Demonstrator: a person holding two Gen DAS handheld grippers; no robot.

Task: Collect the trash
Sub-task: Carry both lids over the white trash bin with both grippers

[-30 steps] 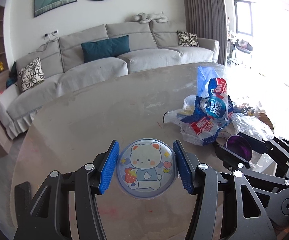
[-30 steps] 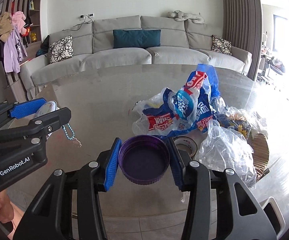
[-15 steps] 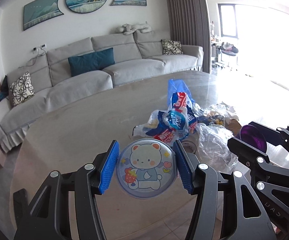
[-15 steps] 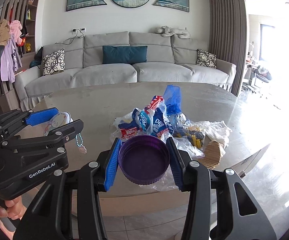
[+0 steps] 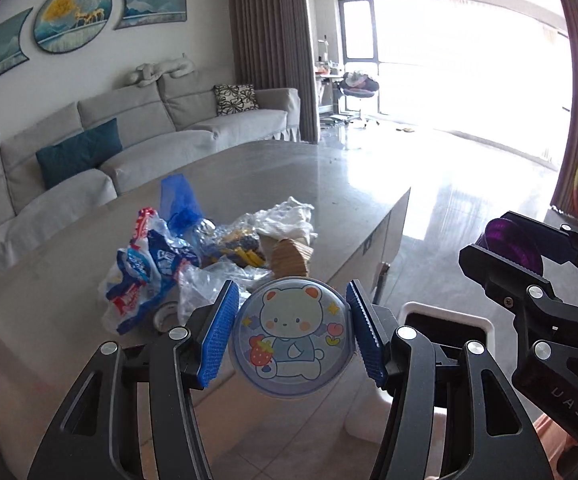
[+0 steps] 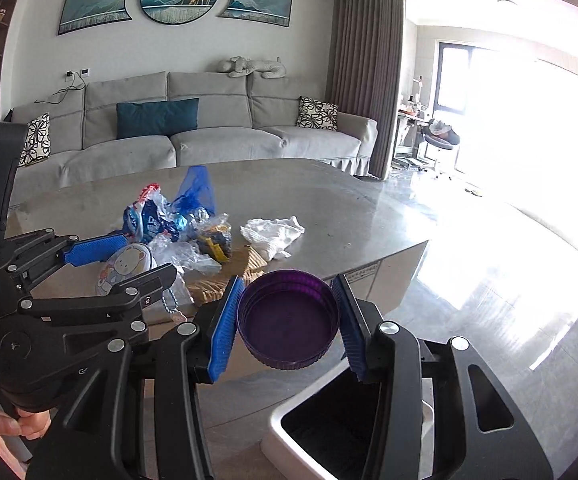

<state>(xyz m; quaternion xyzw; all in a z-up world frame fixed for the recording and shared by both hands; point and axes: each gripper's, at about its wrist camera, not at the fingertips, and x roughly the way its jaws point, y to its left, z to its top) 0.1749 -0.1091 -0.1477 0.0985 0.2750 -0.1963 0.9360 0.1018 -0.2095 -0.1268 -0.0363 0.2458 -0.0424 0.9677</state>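
My left gripper (image 5: pixel 291 334) is shut on a round bear-print lid (image 5: pixel 292 340), held in the air off the table's front edge; it also shows in the right wrist view (image 6: pixel 127 266). My right gripper (image 6: pixel 287 322) is shut on a purple screw cap (image 6: pixel 287 320), just above the open white trash bin (image 6: pixel 321 404). The bin also shows in the left wrist view (image 5: pixel 445 322), low and right of the bear lid. A pile of trash (image 6: pixel 177 220) lies on the table: blue-red wrappers, clear plastic bags, a white tissue (image 6: pixel 273 234).
The grey oval table (image 6: pixel 329 200) stands in front of a grey sofa (image 6: pixel 209 136). Cardboard pieces (image 5: pixel 289 258) and a tape roll (image 5: pixel 165 314) lie by the pile. Glossy tiled floor (image 6: pixel 489 280) spreads to the right toward bright windows.
Both grippers have pulled back from the table and swung right, each still holding its lid. The white bin has come into view below them.
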